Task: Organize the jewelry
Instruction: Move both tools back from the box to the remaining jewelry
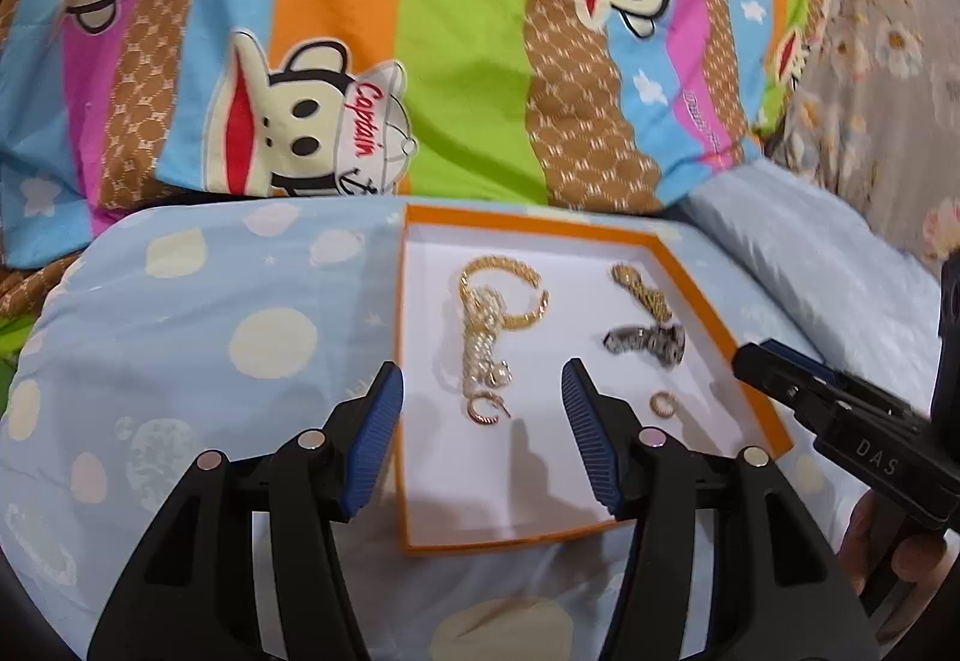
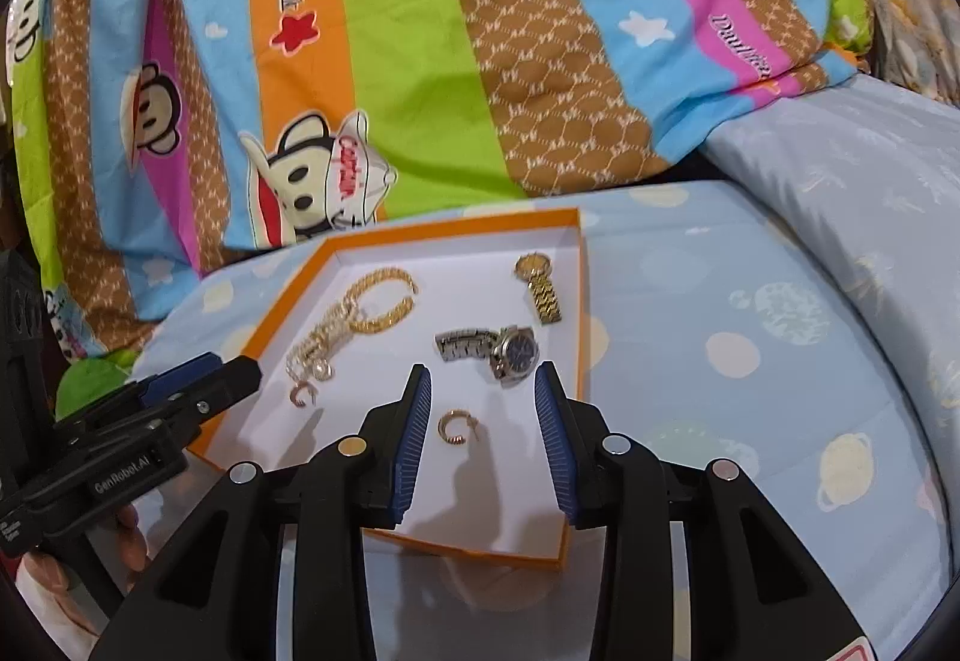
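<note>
The left tongs [image 1: 483, 403] hang open and empty over the near left part of the tray [image 1: 720, 295], which lies on the bed. Just past their tips lies a gold hoop [image 1: 485, 410], touching the crystal chain [image 1: 480, 355] that runs up to the gold bangle [image 1: 510, 295]. Further right sit the silver watch [image 2: 492, 352] and, behind it, the gold watch [image 2: 540, 286]. The right tongs [image 2: 483, 403] are open too, nothing in them, with a second hoop [image 2: 454, 427] on the tray floor between their tips. All the jewelry seems to be in the tray, so the step in hand looks like letting go and backing out. Best done by lifting each pair straight up, so no pad drags a hoop. The orange rim is low; the near half of the tray is bare, and both sides have open bedding
</note>
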Motion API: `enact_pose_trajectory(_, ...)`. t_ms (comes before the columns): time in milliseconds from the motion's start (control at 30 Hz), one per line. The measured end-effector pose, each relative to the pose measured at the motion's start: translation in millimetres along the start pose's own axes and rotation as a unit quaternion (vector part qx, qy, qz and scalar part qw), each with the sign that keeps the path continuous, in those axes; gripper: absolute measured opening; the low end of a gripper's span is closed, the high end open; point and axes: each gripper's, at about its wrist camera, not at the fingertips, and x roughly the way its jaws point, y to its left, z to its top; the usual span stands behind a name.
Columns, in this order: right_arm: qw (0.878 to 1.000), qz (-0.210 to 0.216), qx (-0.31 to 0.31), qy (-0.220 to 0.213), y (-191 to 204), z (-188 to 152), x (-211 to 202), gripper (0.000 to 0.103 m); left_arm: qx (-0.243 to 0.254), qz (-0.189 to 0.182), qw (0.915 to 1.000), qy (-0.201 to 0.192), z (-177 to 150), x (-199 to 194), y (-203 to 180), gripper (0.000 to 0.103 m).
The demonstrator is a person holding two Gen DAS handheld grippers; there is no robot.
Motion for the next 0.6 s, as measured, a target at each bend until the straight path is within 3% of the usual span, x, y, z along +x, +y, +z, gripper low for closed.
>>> enact_pose_trajectory(167, 0.999, 0.004, 0.011, -0.04, 0, 9, -42, 0.037, -0.034, -0.008, 0.999, -0.029, 10, -37, 14, 0.053)
enact_pose_trajectory(333, 0.997, -0.011, -0.003, -0.078, 4, -5, -93, 0.044, -0.046, 0.002, 0.9981, -0.042, -3, -77, 25, 0.054)
enact_pose_trajectory(600, 0.999, -0.013, -0.007, -0.052, 6, -71, -123, 0.047, -0.032, 0.015, 0.9994, -0.002, -51, -103, 21, 0.054)
